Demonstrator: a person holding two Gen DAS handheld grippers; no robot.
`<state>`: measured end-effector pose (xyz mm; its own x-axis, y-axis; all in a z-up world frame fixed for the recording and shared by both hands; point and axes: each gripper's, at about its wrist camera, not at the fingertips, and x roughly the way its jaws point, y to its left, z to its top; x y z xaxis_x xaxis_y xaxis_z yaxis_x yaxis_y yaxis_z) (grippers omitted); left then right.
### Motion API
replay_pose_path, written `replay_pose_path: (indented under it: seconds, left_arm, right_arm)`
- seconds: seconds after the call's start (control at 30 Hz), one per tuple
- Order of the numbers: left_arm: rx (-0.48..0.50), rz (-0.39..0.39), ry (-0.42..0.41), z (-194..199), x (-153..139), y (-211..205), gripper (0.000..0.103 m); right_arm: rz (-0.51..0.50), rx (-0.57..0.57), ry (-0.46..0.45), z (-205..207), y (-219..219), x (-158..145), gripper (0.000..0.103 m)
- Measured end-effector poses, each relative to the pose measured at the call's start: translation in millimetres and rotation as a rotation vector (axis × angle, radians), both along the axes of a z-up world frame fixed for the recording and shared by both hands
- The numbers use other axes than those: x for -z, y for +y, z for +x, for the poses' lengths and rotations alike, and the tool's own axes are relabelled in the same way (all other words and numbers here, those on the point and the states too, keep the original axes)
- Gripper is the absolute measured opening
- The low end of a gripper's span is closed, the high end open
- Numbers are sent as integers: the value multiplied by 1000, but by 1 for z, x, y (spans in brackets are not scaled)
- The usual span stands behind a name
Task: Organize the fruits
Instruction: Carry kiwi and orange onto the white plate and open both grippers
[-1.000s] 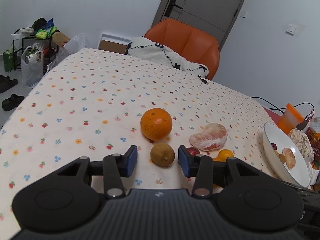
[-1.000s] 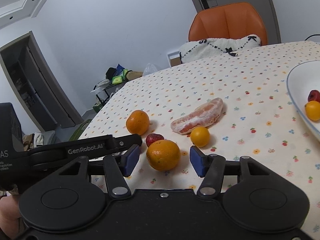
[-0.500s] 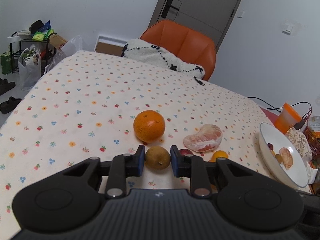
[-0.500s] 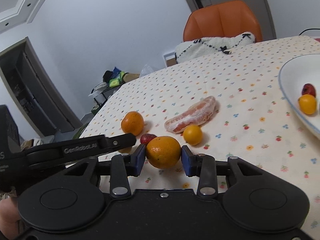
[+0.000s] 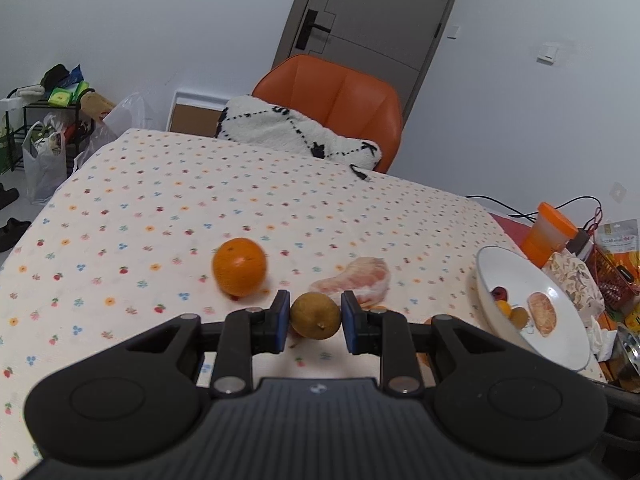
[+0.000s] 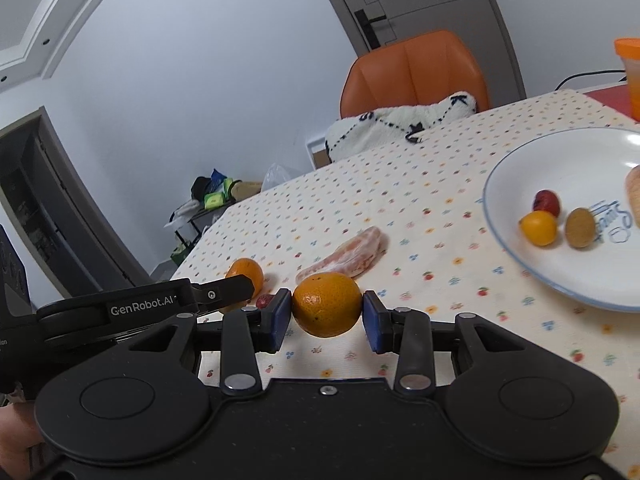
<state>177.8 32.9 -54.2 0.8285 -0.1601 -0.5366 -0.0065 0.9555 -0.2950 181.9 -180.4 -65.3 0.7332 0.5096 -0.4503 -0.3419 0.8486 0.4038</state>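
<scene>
A table (image 5: 168, 184) under a cloth printed with small fruits carries all the fruit. An orange chair (image 5: 340, 100) with a white cushion (image 5: 292, 132) stands at its far edge. A white plate (image 6: 568, 168) sits toward the right side and holds a red fruit (image 6: 546, 201), a small yellow-orange fruit (image 6: 538, 227), a brown fruit (image 6: 580, 228) and a peeled segment (image 5: 542, 314).

A peeled pomelo piece (image 5: 356, 282) lies on the cloth near the middle. A loose orange (image 5: 239, 266) sits to its left, well apart from the plate.

The right gripper (image 6: 326, 316) is pinching a mandarin (image 6: 327, 304) between both blue pads, raised above the cloth. The left gripper (image 5: 315, 320) is pinching a brown kiwi-like fruit (image 5: 315, 315), pads touching both sides. A small red fruit (image 6: 264, 301) lies just behind the right gripper's left pad.
</scene>
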Motion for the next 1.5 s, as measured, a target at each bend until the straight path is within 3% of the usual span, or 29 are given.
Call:
replay_pose_path:
  seconds: [0.93, 1.5]
  left_arm:
    - [128, 20, -59, -10, -24, -86, 26]
    - [211, 50, -61, -2, -24, -136, 26]
  right_arm:
    - [10, 163, -76, -28, -81, -19, 37]
    - [32, 292, -63, -32, -140, -9, 37]
